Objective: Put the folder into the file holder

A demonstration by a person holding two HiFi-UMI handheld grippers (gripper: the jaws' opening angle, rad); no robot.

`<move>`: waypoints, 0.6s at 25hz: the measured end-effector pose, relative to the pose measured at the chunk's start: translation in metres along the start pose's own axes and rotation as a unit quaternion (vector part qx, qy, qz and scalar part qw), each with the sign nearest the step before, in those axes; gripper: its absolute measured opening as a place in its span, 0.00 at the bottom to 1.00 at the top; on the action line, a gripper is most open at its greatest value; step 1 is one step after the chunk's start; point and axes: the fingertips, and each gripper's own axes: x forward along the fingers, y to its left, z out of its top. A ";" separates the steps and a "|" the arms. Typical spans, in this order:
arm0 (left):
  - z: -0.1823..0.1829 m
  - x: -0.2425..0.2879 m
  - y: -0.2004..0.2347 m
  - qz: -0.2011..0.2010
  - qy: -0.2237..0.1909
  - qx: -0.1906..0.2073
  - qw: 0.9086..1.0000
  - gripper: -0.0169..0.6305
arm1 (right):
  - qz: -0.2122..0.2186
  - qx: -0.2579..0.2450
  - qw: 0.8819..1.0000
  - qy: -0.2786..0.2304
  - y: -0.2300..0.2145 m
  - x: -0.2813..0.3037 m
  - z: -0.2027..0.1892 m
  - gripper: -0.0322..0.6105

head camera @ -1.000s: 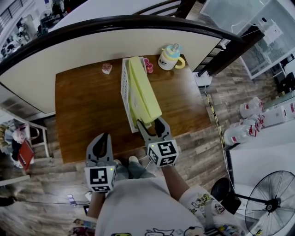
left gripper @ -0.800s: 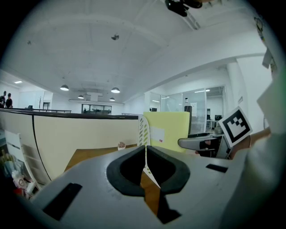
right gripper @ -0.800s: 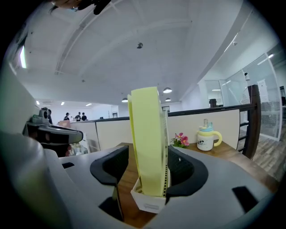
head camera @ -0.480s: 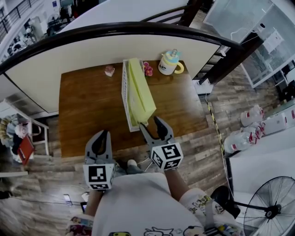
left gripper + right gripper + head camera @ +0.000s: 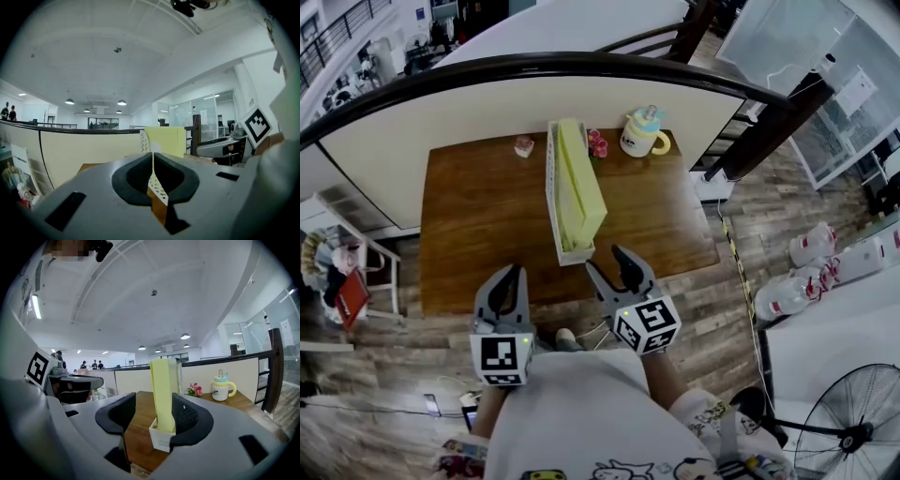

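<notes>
The right gripper (image 5: 153,411) holds nothing. Its jaws stand wide apart, and in the right gripper view the folder (image 5: 163,394) shows in the gap between them but farther off, with no pad touching it. In the head view this gripper sits at lower centre, just off the near end of the file holder (image 5: 551,178) and apart from it.

The left gripper (image 5: 153,165) has its jaws drawn together with only a thin slit between them and nothing caught there. It hangs at the lower left of the head view, off the near edge of the table (image 5: 478,220), and touches nothing.

The pale yellow-green folder stands on edge inside the white lattice file holder. The holder runs from the near middle of the table toward its far edge at upper centre. The folder looks upright or close to it, though how deep it sits cannot be told.

By this showing the placing step looks finished and the moment reads as the release. The next move calls for little: take the right gripper back clear of the holder's near end without nudging it, since the holder is narrow and might tip or slide.

Beyond the holder's far end, a lidded mug with a yellow handle (image 5: 642,133) sits at upper right. Small pink flowers (image 5: 598,143) stand just beside the holder.
</notes>
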 end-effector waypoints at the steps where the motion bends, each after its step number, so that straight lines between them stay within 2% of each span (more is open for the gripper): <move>1: 0.000 -0.001 -0.002 -0.001 -0.001 0.000 1.000 0.05 | 0.002 0.001 1.000 -0.001 0.000 -0.003 0.000 0.41; 8: -0.003 -0.007 -0.015 -0.005 0.000 -0.002 1.000 0.05 | 0.014 0.002 1.000 -0.003 0.004 -0.021 -0.002 0.26; 15: -0.013 -0.010 -0.026 -0.011 0.008 -0.004 1.000 0.05 | 0.007 0.001 1.000 -0.001 -0.004 -0.034 -0.010 0.16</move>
